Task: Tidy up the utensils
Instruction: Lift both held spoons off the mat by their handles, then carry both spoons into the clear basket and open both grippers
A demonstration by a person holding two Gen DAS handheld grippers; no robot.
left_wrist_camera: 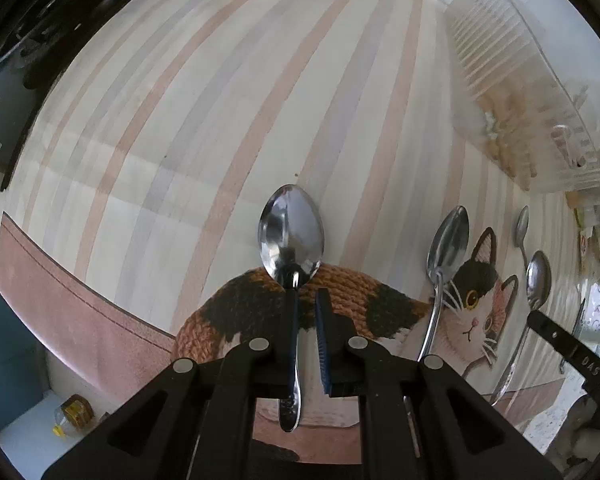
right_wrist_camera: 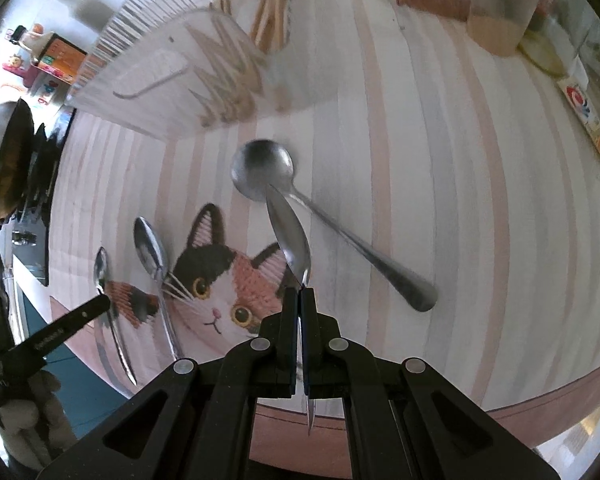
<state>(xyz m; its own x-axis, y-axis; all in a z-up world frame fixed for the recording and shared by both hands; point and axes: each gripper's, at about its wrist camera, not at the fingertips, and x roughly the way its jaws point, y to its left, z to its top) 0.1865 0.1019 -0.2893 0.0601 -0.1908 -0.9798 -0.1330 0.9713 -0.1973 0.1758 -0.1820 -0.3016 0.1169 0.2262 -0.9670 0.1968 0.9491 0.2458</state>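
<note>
striped tabletop (left_wrist_camera: 220, 80) under both grippers; left gripper (left_wrist_camera: 306, 300) fingers parted around a spoon (left_wrist_camera: 291, 232), its handle partly hidden; right gripper (right_wrist_camera: 299, 300) fingers clamp an edge-on spoon (right_wrist_camera: 290, 236).

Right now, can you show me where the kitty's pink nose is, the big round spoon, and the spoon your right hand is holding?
Cat's nose (right_wrist_camera: 217, 313): right wrist view, on the pink nose tip.
Round spoon (right_wrist_camera: 262, 169): right wrist view, middle of its bowl.
Held spoon (right_wrist_camera: 290, 236): right wrist view, on its bowl, above the fingers.
</note>
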